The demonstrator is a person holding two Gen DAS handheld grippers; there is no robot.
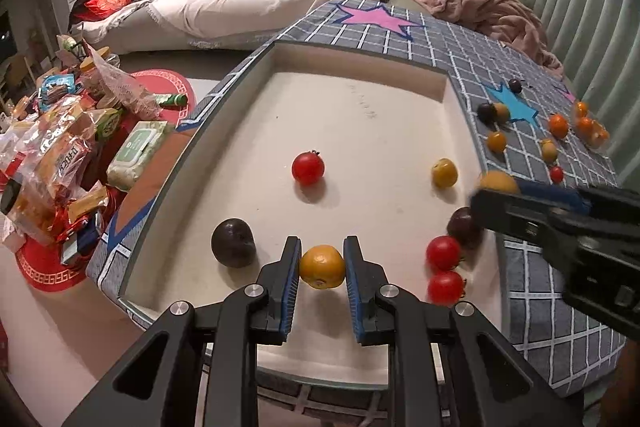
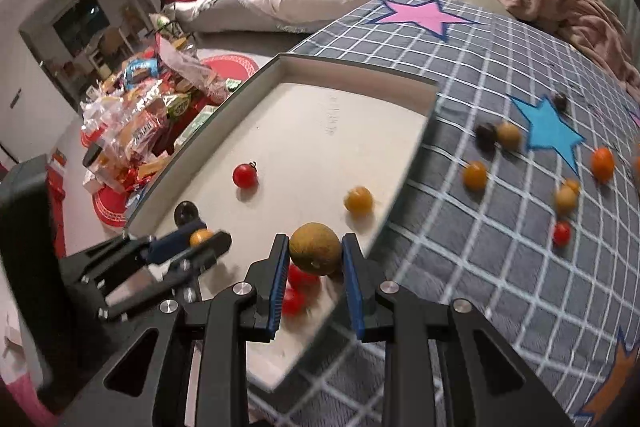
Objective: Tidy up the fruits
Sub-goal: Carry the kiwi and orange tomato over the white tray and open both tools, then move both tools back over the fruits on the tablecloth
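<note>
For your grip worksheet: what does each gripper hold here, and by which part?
Left gripper: an orange fruit, pinched at its two sides. Right gripper: a yellow-brown fruit, likewise pinched at its sides.

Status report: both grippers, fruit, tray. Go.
Left gripper shut on orange fruit over tray. Right gripper shut on brownish-yellow fruit at tray's edge. Two red tomatoes right below it.

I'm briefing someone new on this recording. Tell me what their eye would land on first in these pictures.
First, the two grippers, each clamped on a round fruit over the white tray: the left gripper holds an orange fruit, the right gripper a duller yellow-brown fruit. Next, the bright red tomato alone mid-tray, and the small fruits scattered on the grey checked cloth around its blue star.
</note>
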